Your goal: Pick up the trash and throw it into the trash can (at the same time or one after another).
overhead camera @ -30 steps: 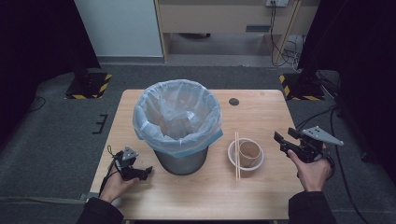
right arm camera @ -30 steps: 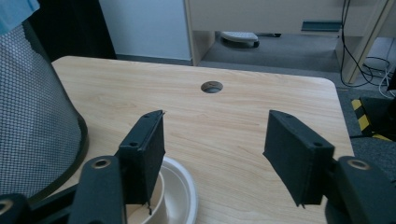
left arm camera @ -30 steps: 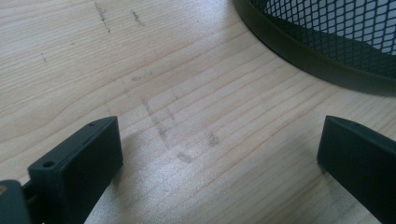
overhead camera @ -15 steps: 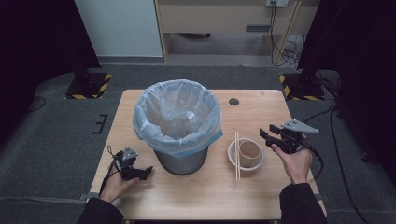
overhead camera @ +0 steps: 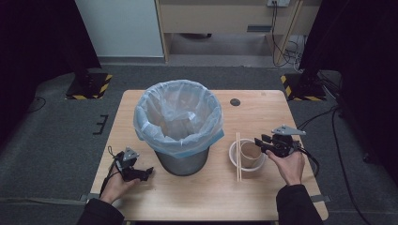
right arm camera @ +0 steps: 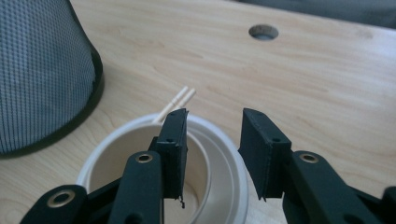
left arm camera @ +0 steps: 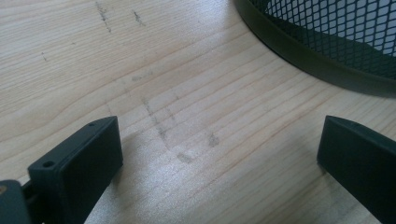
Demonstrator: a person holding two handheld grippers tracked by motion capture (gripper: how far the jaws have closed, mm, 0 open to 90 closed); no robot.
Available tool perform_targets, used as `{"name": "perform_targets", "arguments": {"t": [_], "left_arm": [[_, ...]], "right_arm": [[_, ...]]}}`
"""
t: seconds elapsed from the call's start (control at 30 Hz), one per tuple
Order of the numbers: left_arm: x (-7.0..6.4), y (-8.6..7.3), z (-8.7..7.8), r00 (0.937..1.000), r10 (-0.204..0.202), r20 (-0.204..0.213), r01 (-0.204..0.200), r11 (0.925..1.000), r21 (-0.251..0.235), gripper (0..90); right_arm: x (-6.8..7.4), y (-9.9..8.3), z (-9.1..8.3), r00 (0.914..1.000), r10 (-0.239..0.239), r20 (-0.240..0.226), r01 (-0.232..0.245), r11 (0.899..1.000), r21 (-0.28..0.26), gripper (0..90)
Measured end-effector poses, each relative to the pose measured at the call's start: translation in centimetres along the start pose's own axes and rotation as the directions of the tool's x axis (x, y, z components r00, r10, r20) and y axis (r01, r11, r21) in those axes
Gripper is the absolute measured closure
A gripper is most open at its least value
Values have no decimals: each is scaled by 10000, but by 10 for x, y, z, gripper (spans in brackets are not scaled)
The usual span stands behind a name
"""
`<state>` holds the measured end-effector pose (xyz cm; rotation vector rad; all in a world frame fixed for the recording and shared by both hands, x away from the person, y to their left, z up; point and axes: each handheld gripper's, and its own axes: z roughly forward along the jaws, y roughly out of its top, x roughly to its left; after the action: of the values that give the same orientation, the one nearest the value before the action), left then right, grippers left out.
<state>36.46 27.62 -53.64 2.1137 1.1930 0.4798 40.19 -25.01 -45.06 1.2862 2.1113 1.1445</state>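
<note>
My right gripper (right arm camera: 212, 135) has its fingers (right arm camera: 173, 140) partly apart over the near rim of the bowl (overhead camera: 247, 156), one finger inside the rim, one outside, gripping nothing. A pair of chopsticks (overhead camera: 238, 154) lies across the bowl's left edge. The bowl sits on the table (overhead camera: 263, 112) just right of the bin (overhead camera: 178, 124). My left gripper (overhead camera: 141, 174) rests low by the bin's base, fingers (left arm camera: 79, 158) wide, empty.
</note>
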Motion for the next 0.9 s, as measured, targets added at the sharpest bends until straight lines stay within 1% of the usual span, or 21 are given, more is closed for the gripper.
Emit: {"name": "perform_targets", "arguments": {"t": [0.03, 0.07, 0.33, 0.4, 0.43, 0.6, 0.67, 0.73, 0.9], "left_arm": [[0, 0, 0, 10000, -1, 2, 1, 10000, 0, 0], [0, 0, 0, 10000, 1, 0, -1, 10000, -1, 0], [0, 0, 0, 10000, 3, 3, -3, 10000, 0, 0], [0, 0, 0, 10000, 0, 0, 0, 10000, -2, 0], [0, 0, 0, 10000, 2, 1, -2, 10000, 0, 0], [0, 0, 0, 10000, 3, 1, -3, 10000, 0, 0], [0, 0, 0, 10000, 3, 1, -3, 10000, 0, 0], [0, 0, 0, 10000, 3, 3, -3, 10000, 1, 0], [0, 0, 0, 10000, 2, 0, -2, 10000, 0, 0]], "right_arm": [[-1, -3, 2, 10000, 10, -50, -9, 9998, 180, 620], [-1, -4, 3, 9999, 62, -82, -60, 9997, 252, 620], [1, -12, 13, 9996, -65, -267, 91, 9948, 1010, 618], [2, -14, 15, 9995, -27, -301, 62, 9931, 1171, 633], [2, -15, 16, 9995, -93, -296, 129, 9922, 1243, 646], [2, -16, 16, 9993, -15, -371, 64, 9911, 1328, 735], [3, -16, 16, 9993, -35, -375, 86, 9905, 1369, 761], [3, -16, 16, 9993, -69, -359, 118, 9904, 1376, 805], [3, -14, 13, 9988, 114, -471, -59, 9933, 1154, 833]]}}
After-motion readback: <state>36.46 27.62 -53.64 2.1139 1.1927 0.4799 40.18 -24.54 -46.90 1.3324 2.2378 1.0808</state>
